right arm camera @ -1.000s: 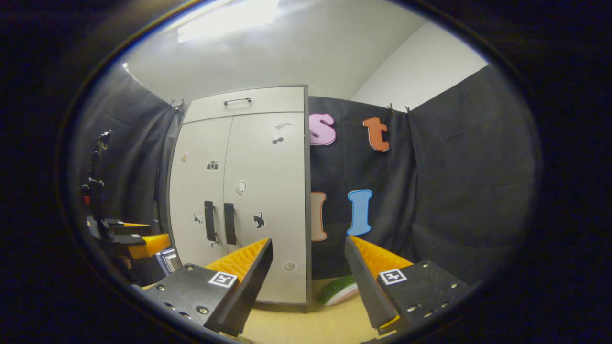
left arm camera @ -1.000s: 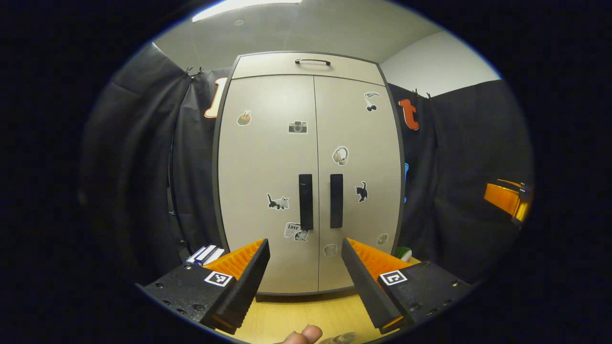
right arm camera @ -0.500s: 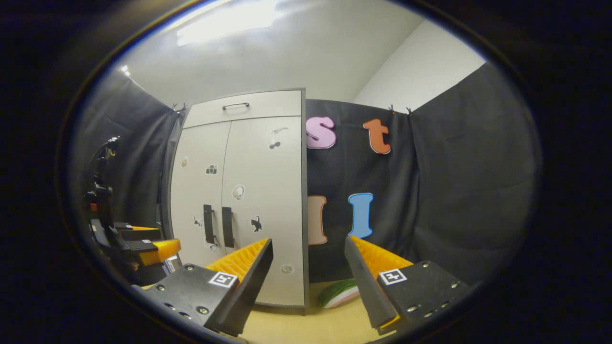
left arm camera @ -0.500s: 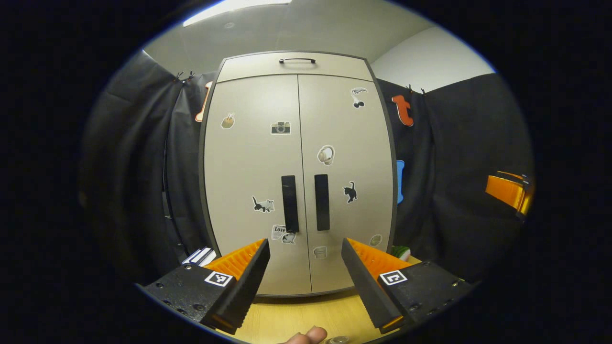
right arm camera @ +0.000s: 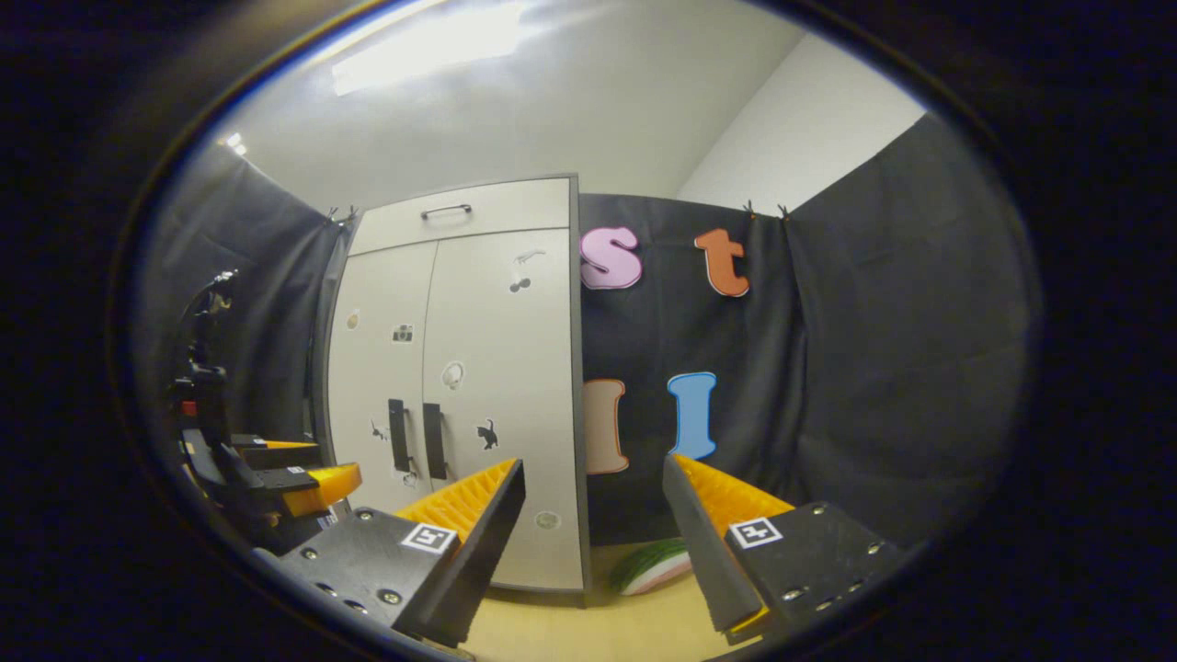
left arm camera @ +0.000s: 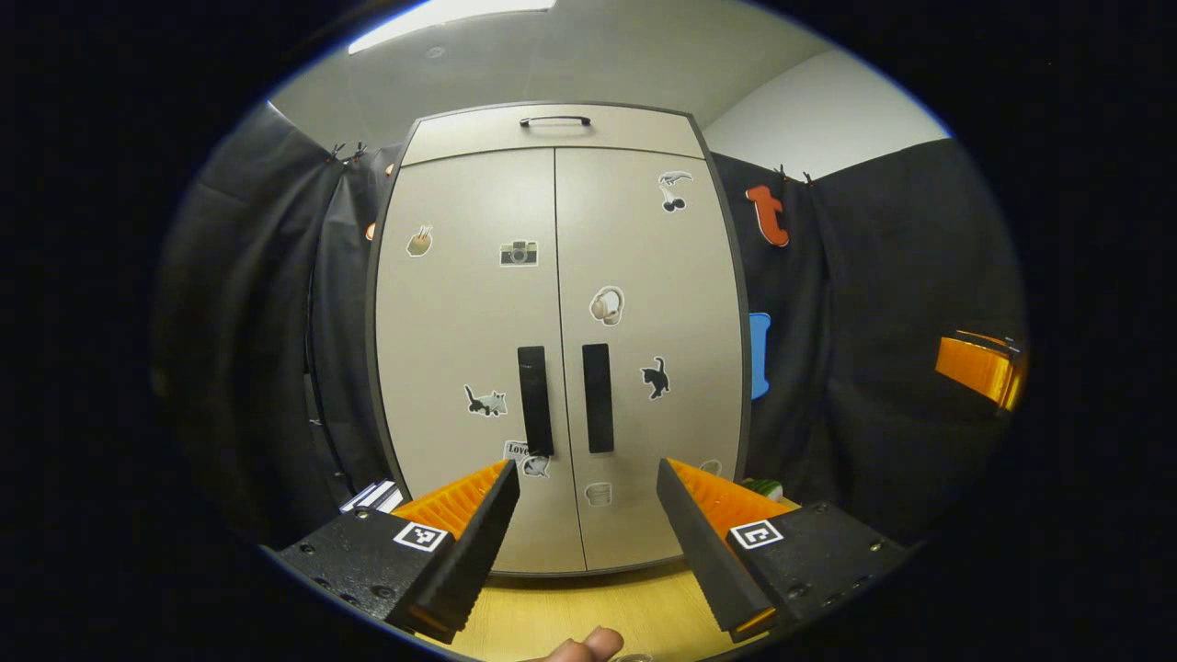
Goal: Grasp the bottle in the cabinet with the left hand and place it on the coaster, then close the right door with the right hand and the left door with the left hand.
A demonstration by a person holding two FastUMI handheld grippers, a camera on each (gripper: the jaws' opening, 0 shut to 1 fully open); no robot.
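Cabinet (left arm camera: 552, 276) stands upright, both doors shut (handles (left arm camera: 535, 400) vertical).

In front of me stands the cabinet (left arm camera: 556, 349), tall, pale grey, upright on the wooden table, with a dark edge round its body. Its left door (left arm camera: 469, 368) and right door (left arm camera: 653, 359) are both closed, meeting at a thin seam down the middle. Each carries a black vertical handle beside that seam, and small stickers are scattered over both: cats, a camera, headphones. Above the doors is a drawer front with a slim dark handle. From my right side the cabinet (right arm camera: 460, 386) appears at an angle, doors flush.
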